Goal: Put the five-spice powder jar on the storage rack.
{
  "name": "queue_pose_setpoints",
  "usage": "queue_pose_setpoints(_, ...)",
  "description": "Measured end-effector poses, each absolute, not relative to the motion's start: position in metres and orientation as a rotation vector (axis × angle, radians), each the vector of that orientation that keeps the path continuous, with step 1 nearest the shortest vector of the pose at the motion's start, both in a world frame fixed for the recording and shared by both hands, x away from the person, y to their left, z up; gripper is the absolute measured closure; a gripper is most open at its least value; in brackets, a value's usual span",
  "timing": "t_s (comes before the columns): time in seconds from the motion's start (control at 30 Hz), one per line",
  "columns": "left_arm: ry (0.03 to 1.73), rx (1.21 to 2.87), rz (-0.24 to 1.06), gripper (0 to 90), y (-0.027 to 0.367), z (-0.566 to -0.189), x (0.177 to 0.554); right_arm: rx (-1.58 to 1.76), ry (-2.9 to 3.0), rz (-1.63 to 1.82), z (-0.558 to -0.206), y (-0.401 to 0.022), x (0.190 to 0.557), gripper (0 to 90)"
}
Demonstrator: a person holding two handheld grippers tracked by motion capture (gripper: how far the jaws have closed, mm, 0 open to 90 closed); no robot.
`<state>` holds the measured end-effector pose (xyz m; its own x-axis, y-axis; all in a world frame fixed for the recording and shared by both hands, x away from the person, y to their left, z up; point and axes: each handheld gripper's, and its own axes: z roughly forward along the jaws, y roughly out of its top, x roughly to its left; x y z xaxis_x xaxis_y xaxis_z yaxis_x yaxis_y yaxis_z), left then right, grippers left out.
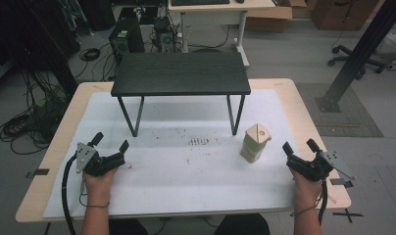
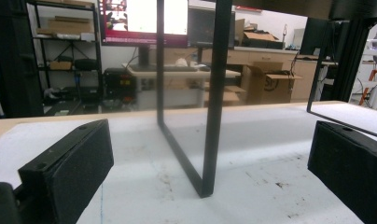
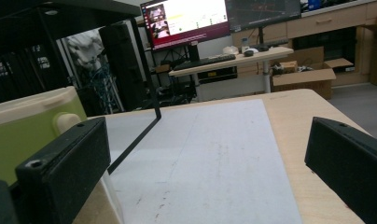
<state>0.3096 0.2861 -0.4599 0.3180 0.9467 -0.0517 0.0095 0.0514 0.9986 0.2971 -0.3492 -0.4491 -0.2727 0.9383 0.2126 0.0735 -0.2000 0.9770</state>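
A: Carton point(image 1: 255, 142) — small, cream-coloured with a pale green side and a gabled, slanted top, a round cap on its face. It stands upright on the white sheet point(image 1: 186, 166) covering the counter point(image 1: 304, 112), toward the right, just in front of the right leg of the black stand point(image 1: 181, 73).

B: And the right claw point(image 1: 300, 146)?

A: Its jaws are spread apart with nothing between them, near the carton's right side but not touching it. In the right gripper view the carton point(image 3: 28, 130) looms behind the left jaw, green panel and cap showing.

B: The left claw point(image 1: 110, 142)?

A: Also spread wide and empty, low over the sheet at the left, well apart from the carton. The left gripper view looks straight at a thin black leg point(image 2: 213, 116) of the stand, planted on the stained sheet point(image 2: 252, 168).

B: Anything on the sheet?

A: Dark specks point(image 1: 199, 141) near the middle, between the stand's legs.
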Motion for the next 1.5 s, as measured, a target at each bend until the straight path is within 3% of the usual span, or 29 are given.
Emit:
queue_pose_setpoints(0.63,0.986,1.314,0.958,0.6,0.286,-0.459,0.308,1.108,1.485,1.555,-0.417,-0.352,0.283,0.0)
queue_pose_setpoints(1.5,0.981,1.312,0.937,0.4,0.286,-0.459,0.308,1.01,1.742,1.556,-0.403,-0.343,0.277,0.0)
